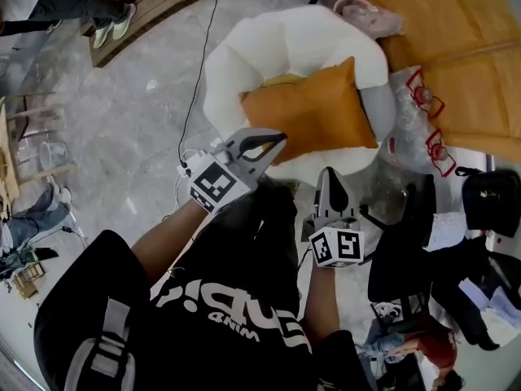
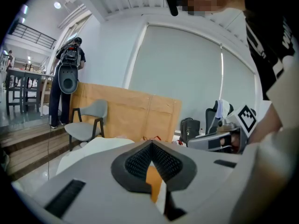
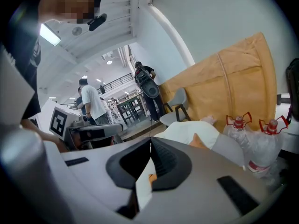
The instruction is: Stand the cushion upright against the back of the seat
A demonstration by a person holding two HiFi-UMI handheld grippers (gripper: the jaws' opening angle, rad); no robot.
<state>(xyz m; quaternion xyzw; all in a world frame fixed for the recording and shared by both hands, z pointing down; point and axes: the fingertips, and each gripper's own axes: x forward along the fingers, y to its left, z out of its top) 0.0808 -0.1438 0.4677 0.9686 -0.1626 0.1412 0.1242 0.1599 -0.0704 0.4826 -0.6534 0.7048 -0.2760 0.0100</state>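
Grey stone floor (image 1: 138, 129) lies open to the left of the seat (image 1: 285, 43). Only a thin black cable (image 1: 205, 55) crosses it, running past the seat's left edge toward you. On the seat's right side the room is tight: wrapped bottles (image 1: 419, 125) stand just beside it, and a brown board (image 1: 456, 47) spreads behind them. A pink slipper (image 1: 368, 15) lies by the seat's back rim. A black bag (image 1: 491, 200) and dark clothes crowd the floor near the seat's right front, beside your right arm.

The orange cushion (image 1: 313, 112) is in the seat's hollow, set cornerwise. Its far corner reaches up the seat's back and its near edge runs along the front rim. You cannot tell from above how steeply it leans.

Your left tongs (image 1: 279, 138) are clenched with nothing between them. Their tip is at the cushion's near-left edge, over the seat's front rim, and whether it touches the cushion is unclear. Your right tongs (image 1: 328, 173) are clenched and empty too, just before the seat's front rim and apart from the cushion's near edge.
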